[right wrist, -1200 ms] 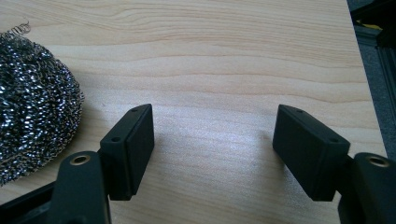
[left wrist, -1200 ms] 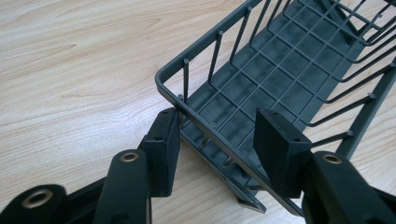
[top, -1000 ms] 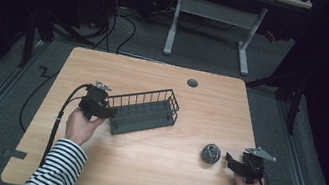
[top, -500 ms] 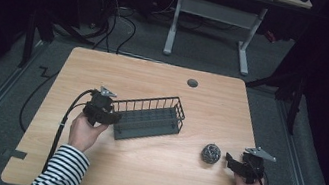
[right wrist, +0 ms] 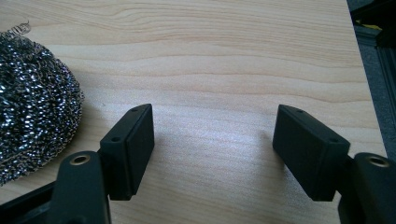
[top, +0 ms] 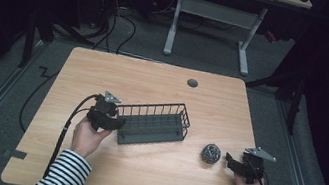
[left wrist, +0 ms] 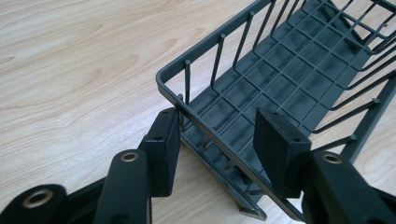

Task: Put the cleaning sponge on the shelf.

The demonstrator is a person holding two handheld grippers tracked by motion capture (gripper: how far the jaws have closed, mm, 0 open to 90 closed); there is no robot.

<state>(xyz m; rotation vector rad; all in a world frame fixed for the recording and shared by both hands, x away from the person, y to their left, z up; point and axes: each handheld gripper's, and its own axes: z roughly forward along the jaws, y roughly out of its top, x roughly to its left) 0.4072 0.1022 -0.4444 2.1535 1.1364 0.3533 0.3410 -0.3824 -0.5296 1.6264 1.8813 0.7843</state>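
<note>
A dark grey wire basket [top: 154,124] lies on the wooden table [top: 154,83], left of centre. My left gripper [top: 117,122] is at its left end, shut on the end wall. In the left gripper view, the basket [left wrist: 280,84] has one pad outside its rim and the other inside, over the grid floor, with my left gripper [left wrist: 217,140] straddling the corner. A steel wool scourer [top: 210,153] sits to the right of the basket. My right gripper [top: 229,160] rests just right of it, open. In the right gripper view the scourer [right wrist: 32,116] lies left of the right gripper [right wrist: 215,149], and bare wood lies between the jaws.
A round grommet hole [top: 192,83] is near the table's far edge. A cable [top: 68,124] trails from the left gripper towards the front left. Beyond the table are a desk frame [top: 216,15] and cables on the floor.
The left hand has slid to the right, and the basket has gone with it, closer to the scourer. The right hand and the scourer have stayed put.
</note>
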